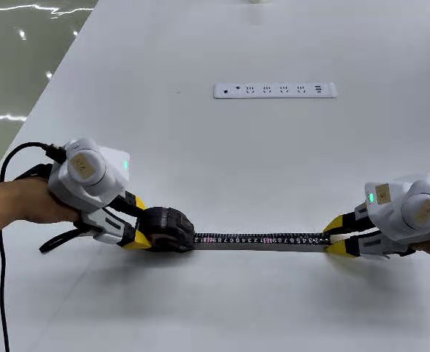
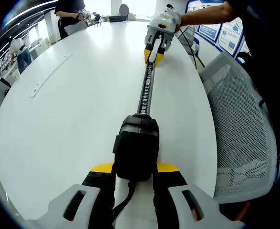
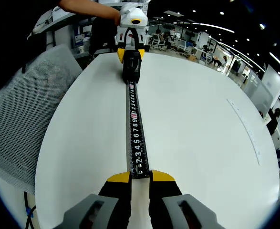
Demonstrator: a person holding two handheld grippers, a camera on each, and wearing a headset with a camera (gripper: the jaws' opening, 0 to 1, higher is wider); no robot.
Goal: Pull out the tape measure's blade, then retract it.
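my left gripper (image 1: 136, 233) sits lower left in the head view, jaws clamped on the case (image 1: 167, 229). my right gripper (image 1: 336, 236) sits lower right, jaws pinched together on the tip of the blade (image 1: 262, 240). the blade lies flat on the table (image 1: 200, 161), long axis left-right across the lower frame, in line with both jaw pairs. the case is dead ahead of my right jaws. pull-out looks done, i judge. retracting means running the tip along that line toward the case. count: one case, one blade, two grippers. upper centre, farther off: one power strip (image 1: 275, 90).
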